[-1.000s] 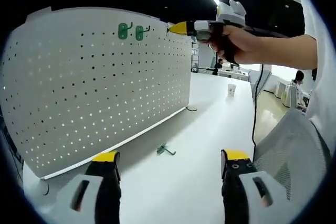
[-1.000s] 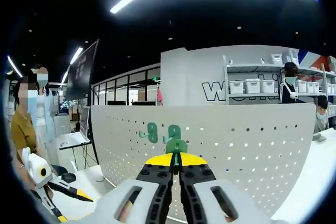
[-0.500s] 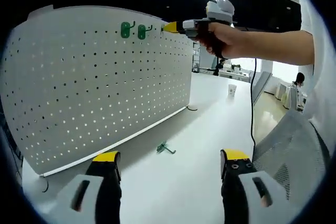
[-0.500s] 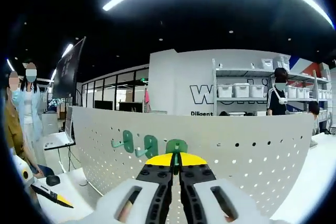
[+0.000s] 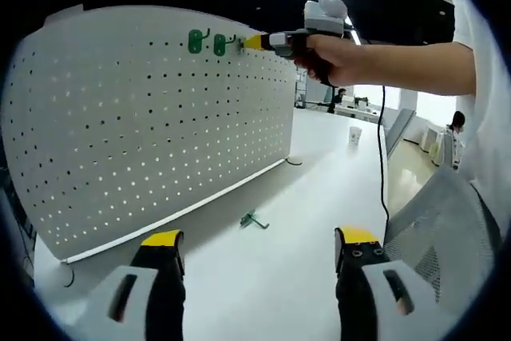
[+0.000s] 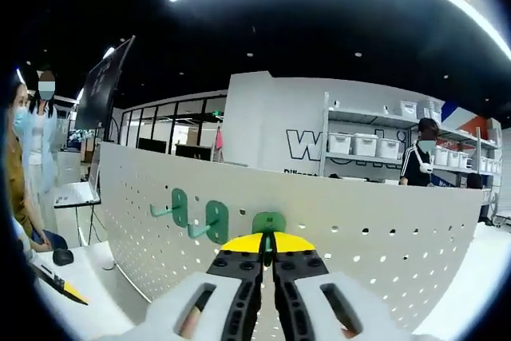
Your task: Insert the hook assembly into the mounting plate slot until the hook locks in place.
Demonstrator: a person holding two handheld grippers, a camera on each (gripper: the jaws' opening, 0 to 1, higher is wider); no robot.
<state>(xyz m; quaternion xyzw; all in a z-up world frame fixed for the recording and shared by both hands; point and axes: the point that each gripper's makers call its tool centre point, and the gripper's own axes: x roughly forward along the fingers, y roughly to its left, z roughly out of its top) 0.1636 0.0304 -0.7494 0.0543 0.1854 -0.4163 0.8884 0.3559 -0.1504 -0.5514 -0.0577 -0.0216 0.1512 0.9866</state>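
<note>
Pegboard: one, white, perforated, standing upright on the white bench; also seen in the right gripper view.

Green hooks, four counted in all:
- Two mounted hooks side by side in the board's upper row; in the right gripper view they sit at, prongs projecting toward the left of that view.
- One held hook, its rounded green backplate upright and right up against the board face, just beside the two mounted ones on their right. Whether it is seated in the holes cannot be told.
- One spare hook lying loose on the bench in front of the board's lower edge, well apart from both tools.

Right tool: one, yellow-tipped jaws closed tight on the held hook. In the left gripper view it shows at, held in a person's hand, its tip at the board just to the right of the mounted pair.

Left tool: one, jaws spread wide with nothing between them, held low over the bench and facing the board.

Background: one small white cup far back on the bench; shelving with white bins behind the board.
</note>
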